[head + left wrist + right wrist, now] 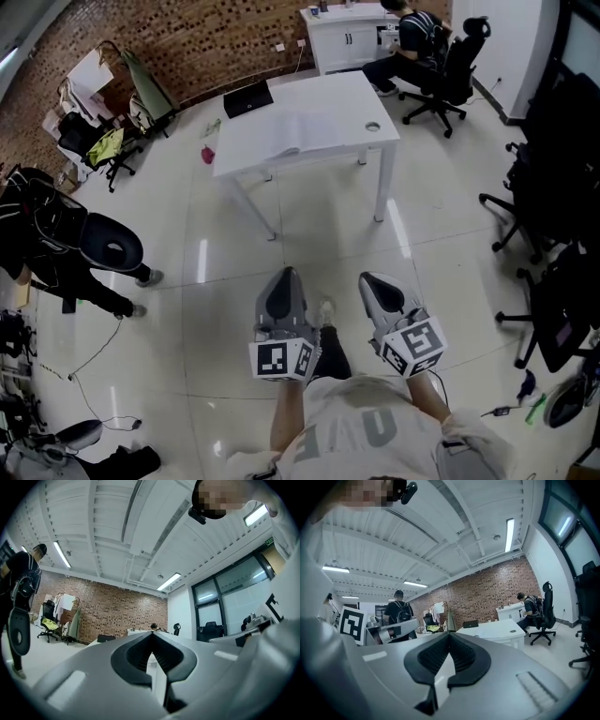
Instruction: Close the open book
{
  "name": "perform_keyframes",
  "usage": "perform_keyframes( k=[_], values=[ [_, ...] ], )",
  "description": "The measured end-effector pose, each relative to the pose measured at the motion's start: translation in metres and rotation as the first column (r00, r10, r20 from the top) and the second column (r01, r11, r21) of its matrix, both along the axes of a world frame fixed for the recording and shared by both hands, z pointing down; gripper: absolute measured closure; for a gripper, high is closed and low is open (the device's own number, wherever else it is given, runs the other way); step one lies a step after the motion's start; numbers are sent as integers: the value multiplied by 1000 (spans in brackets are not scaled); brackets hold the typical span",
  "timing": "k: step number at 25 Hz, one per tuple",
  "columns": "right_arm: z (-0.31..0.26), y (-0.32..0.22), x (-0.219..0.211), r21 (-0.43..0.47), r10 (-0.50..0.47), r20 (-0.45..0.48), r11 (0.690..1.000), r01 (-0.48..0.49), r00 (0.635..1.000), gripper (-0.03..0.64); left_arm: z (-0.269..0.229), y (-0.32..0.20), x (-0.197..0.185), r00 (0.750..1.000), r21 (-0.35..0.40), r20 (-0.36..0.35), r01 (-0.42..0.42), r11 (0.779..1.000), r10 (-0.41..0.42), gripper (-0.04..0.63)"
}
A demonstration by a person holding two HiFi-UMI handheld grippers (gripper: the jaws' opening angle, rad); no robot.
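Lying open on the white table point(349, 94), the book point(294, 134) is showing its pale pages near the table's middle, toward the front edge. A black laptop point(248, 97) is sitting closed at the far left corner of that same top, apart from the book, and a round cable hole point(373, 126) is showing near the right front corner.

Both grippers are hovering over the glossy tiled floor point(216, 272), well apart from the table and the book. The left gripper point(285, 275) is pointing toward the table with its jaws pressing together at the tips, and nothing is sitting between them. The right gripper point(371, 278) is hanging just beside it, pointing the same way, and its jaws are likewise meeting at the tips with nothing between them. The marker cubes on both are facing the head camera, just above the wearer's pale shirt point(366, 427).

Farther out, a person in dark clothes point(52, 234) is standing at the left, wearing a backpack. Another person point(412, 33) is sitting on an office chair point(457, 66) at a white cabinet point(342, 37) against the brick wall point(187, 47). More dark chairs point(544, 197) are crowding the right side.
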State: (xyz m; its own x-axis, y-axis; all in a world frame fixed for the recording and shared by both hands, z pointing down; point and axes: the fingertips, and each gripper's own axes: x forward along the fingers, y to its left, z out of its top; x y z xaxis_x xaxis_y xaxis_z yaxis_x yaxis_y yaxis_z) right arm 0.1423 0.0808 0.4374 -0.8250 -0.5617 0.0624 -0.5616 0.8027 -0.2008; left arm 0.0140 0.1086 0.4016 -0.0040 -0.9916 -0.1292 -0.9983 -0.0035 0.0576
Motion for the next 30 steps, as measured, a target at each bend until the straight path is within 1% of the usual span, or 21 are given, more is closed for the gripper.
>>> perform_keyframes(
  k=[3, 6, 10, 13, 17, 18, 19, 22, 23, 26, 30],
  values=[
    [-1, -50, -40, -5, 14, -5, 1000, -14, 1000, 612, 3, -46, -41, 1000, 9, -29, -9, 1000, 9, 580],
    [-12, -98, -87, 11, 16, -6, 1000, -16, 1000, 612, 3, -94, -86, 998, -5, -57, -27, 1000, 27, 580],
    [-31, -160, -142, 27, 30, -3, 999, -30, 1000, 612, -5, -160, -141, 997, -12, -62, -49, 999, 48, 580],
    [-39, -204, -171, 35, 60, -5, 998, -59, 998, 612, -12, -207, -173, 995, -6, -61, -76, 997, 75, 580],
    [-30, -244, -196, 41, 72, -45, 997, -70, 996, 612, -5, -257, -194, 991, -32, -56, -126, 991, 124, 580],
    [-27, -254, -200, 38, 79, -53, 996, -77, 995, 612, -1, -268, -198, 989, -40, -65, -134, 990, 131, 580],
    [-22, -264, -202, 29, 89, -59, 996, -87, 994, 612, 4, -279, -200, 987, -48, -87, -139, 989, 135, 580],
    [-11, -291, -200, -6, 106, -78, 994, -107, 991, 612, 27, -305, -202, 972, -78, -188, -156, 985, 139, 580],
    [-9, -301, -199, -11, 107, -79, 994, -108, 991, 612, 33, -313, -201, 970, -88, -204, -154, 984, 134, 580],
    [-11, -336, -202, -11, 96, -63, 995, -96, 993, 612, 38, -344, -205, 976, -103, -189, -126, 987, 105, 580],
    [-14, -381, -213, -1, 51, -38, 999, -51, 998, 612, 36, -389, -213, 985, -97, -158, -83, 992, 67, 580]
  ],
)
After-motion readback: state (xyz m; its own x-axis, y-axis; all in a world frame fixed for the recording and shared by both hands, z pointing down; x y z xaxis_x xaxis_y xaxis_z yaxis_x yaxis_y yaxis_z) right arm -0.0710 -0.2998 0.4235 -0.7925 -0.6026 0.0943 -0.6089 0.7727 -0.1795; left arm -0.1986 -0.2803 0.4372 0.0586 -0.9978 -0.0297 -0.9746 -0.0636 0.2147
